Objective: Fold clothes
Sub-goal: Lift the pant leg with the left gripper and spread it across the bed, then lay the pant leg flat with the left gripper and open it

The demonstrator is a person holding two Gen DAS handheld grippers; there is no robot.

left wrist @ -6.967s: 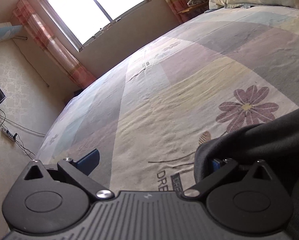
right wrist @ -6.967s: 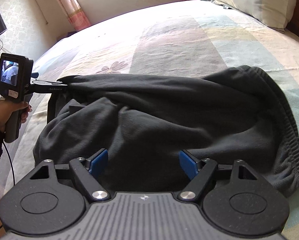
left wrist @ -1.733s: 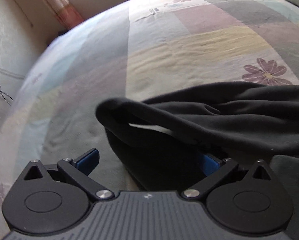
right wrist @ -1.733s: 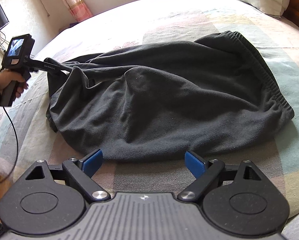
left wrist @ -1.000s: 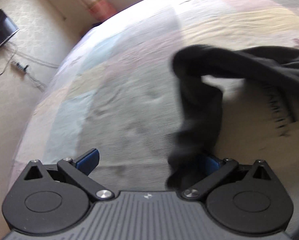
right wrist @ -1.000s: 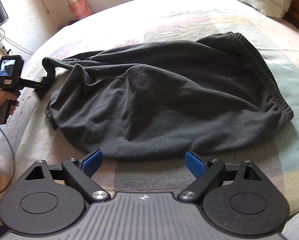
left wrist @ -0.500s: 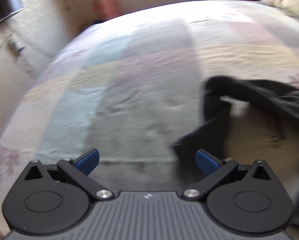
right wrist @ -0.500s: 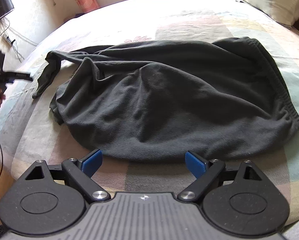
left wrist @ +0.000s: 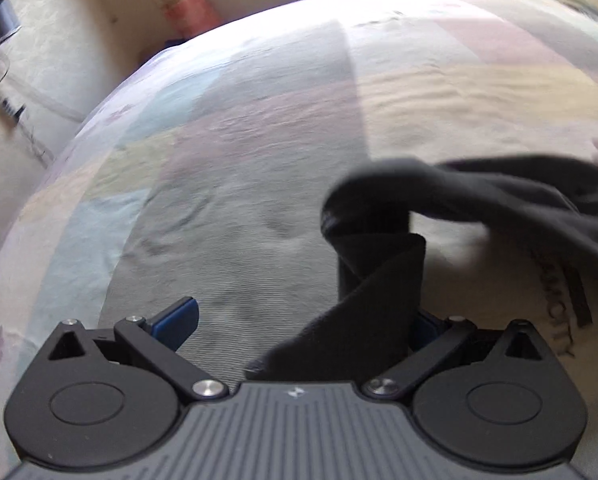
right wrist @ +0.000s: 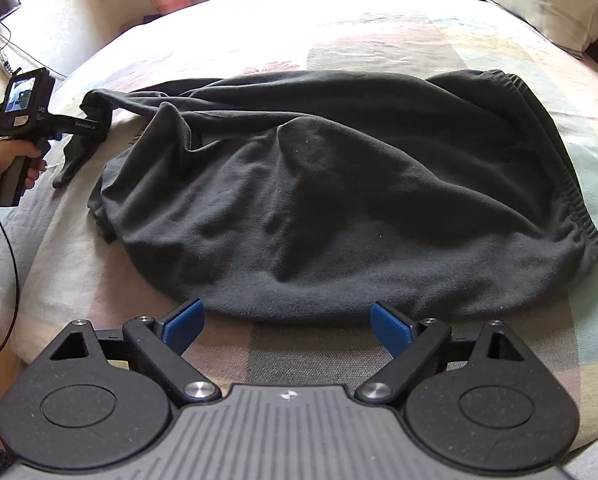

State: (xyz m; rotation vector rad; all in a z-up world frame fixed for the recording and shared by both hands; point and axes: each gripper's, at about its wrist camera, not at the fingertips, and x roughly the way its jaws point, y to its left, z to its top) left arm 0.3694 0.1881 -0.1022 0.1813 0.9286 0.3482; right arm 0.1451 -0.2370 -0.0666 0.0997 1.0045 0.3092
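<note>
Two tools spread wide: right tool [right wrist: 287,322] at near edge of black garment [right wrist: 339,200] heaped on bed [right wrist: 379,36]; left tool [left wrist: 303,320] around its twisted left strip, not clamped.

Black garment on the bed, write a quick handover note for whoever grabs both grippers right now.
Left gripper: open, with a narrow end of the black garment draped across its right finger, not clamped.
Right gripper: open, empty, just short of the garment's near edge.
The garment lies bunched on the bed, its elastic hem to the right and the narrow end trailing left.
Done: no fold visible.
Left: flatten it, then fold.
</note>
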